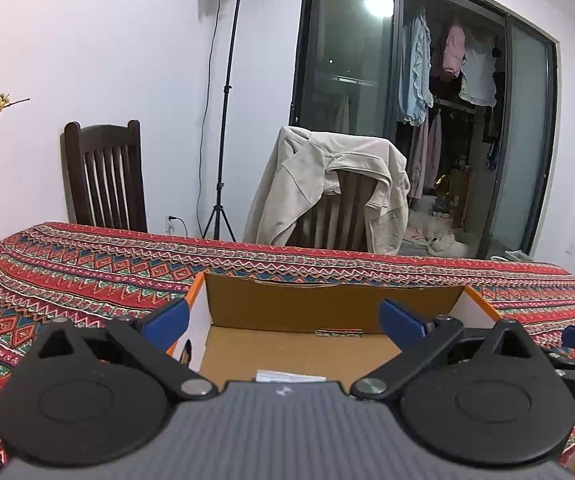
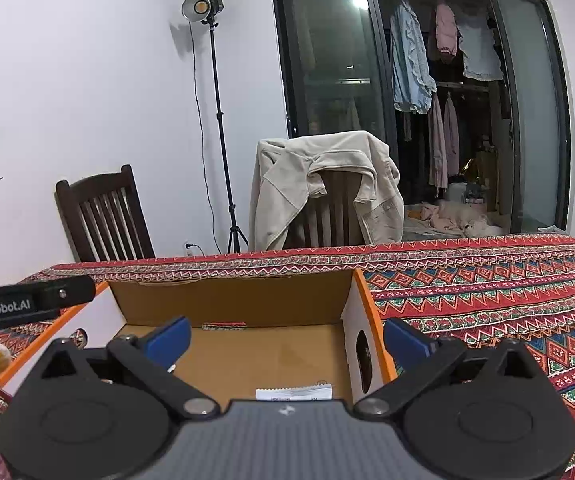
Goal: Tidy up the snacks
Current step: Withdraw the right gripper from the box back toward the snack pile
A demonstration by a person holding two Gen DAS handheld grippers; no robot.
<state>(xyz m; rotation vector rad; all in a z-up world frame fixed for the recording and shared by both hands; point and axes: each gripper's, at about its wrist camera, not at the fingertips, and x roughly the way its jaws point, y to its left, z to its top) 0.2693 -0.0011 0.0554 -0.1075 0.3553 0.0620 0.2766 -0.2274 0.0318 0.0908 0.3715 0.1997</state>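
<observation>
Box (image 2: 247,304) is plain matt brown cardboard, raw inside. The surface (image 2: 487,292) wears a woven patterned cloth. Each hand-held gripper (image 1: 283,318) looks like matt black plastic, with smooth blue fingertips (image 1: 169,320).

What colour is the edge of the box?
Orange, clearest on the cardboard box in the right wrist view.

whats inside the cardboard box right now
Inside the cardboard box: a bare brown floor and a white paper slip near the front. No snacks are visible. The nearest strip of floor is hidden behind each tool's body.
</observation>
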